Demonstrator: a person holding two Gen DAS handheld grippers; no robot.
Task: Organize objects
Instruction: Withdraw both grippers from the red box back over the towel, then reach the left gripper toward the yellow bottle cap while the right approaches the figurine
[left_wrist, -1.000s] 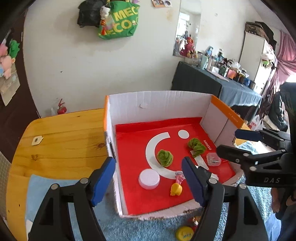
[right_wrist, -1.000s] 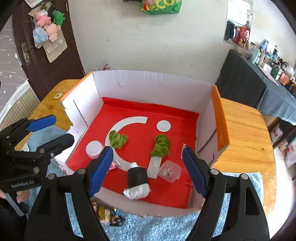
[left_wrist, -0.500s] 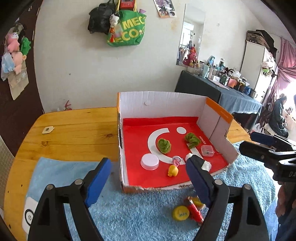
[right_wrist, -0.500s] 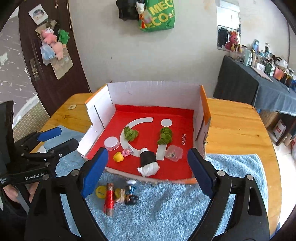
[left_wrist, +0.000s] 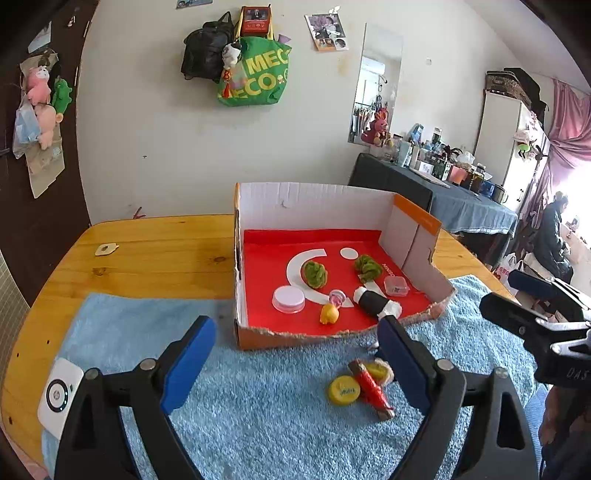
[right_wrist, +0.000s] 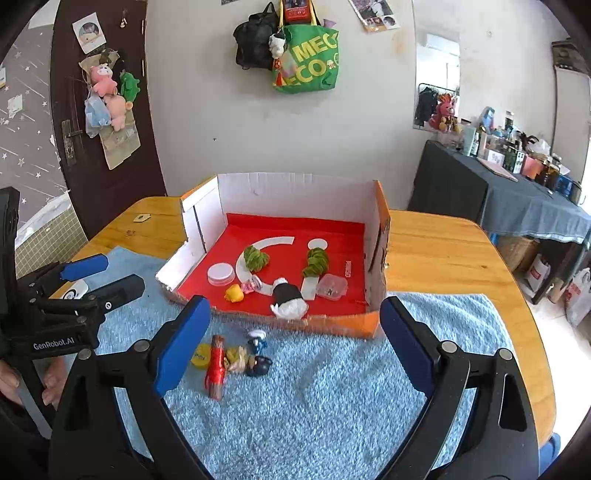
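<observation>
- The left gripper (left_wrist: 295, 354) is wide open and holds nothing. It hangs above the blue towel (left_wrist: 258, 413).
- The right gripper (right_wrist: 295, 343) is wide open too, with nothing in it.
- A cardboard box (right_wrist: 295, 192) with a red floor sits on the wooden table (right_wrist: 443, 243), partly on the towel.
- Inside the box lie two green fuzzy balls (right_wrist: 256, 258), a white round lid (right_wrist: 221, 274), a little yellow duck (right_wrist: 234, 294), a black and white roll (right_wrist: 287, 298) and a small clear tub (right_wrist: 331, 287).
- On the towel, just in front of the box, lie a yellow cap (left_wrist: 344, 390), a red stick (left_wrist: 371, 387) and some small toy figures (right_wrist: 257, 354), all close together.
</observation>
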